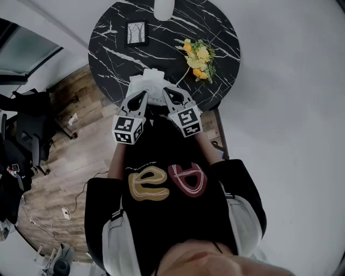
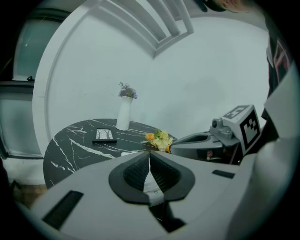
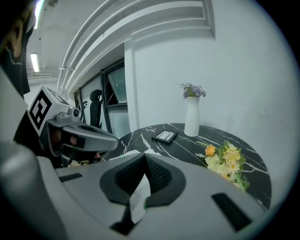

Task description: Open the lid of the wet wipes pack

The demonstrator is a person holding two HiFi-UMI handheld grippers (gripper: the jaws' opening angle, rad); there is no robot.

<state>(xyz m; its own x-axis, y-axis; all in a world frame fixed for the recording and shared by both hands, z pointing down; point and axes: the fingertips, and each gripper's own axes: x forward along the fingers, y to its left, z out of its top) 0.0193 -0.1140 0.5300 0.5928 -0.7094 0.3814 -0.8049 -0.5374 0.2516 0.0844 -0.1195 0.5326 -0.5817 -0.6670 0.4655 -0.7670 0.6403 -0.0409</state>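
Pinching the wet wipes pack [image 1: 146,81] at the table [image 1: 110,54] edge: left gripper [image 2: 149,164] clamped on its white film to steady it, right gripper [image 3: 143,171] closed on what looks like the lid flap [image 3: 139,199], ready to peel

Seen from above, a person in a black top holds the left gripper [image 1: 141,96] and the right gripper [image 1: 168,92] side by side, their tips at the near edge of a white wet wipes pack [image 1: 149,82] on a round black marble table [image 1: 108,38]. A small picture frame [image 1: 137,33] lies farther back, a white vase [image 1: 164,8] stands at the far rim, and yellow flowers [image 1: 198,58] lie to the right. A black chair [image 1: 24,135] stands on the wooden floor [image 1: 75,156] at left.
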